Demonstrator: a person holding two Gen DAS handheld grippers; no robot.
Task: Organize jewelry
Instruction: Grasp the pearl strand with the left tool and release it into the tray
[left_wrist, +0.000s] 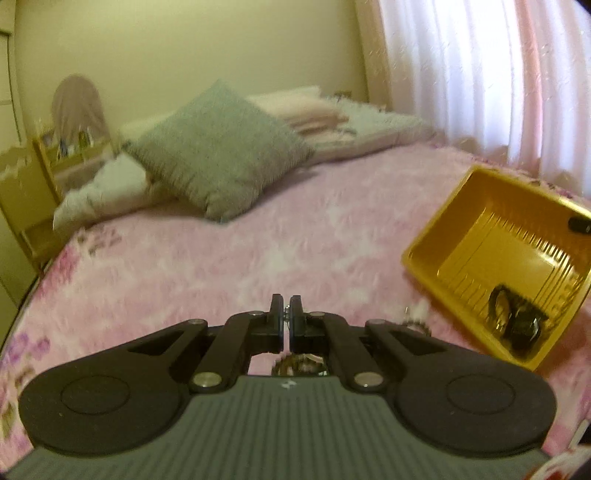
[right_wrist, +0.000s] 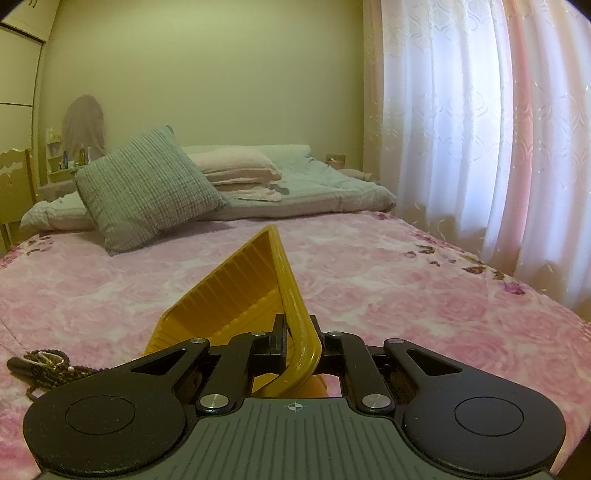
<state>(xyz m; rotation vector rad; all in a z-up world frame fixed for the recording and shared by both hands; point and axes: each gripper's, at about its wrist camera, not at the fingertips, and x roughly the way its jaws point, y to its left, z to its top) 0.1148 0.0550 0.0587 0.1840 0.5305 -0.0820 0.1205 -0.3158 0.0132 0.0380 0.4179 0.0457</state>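
Right tongs (right_wrist: 297, 334) clamped on yellow tray (right_wrist: 236, 295)

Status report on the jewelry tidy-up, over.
Left gripper shut on a small jewelry piece. Right gripper clamped on yellow tray rim, tray tilted. Beads loose on bedspread.
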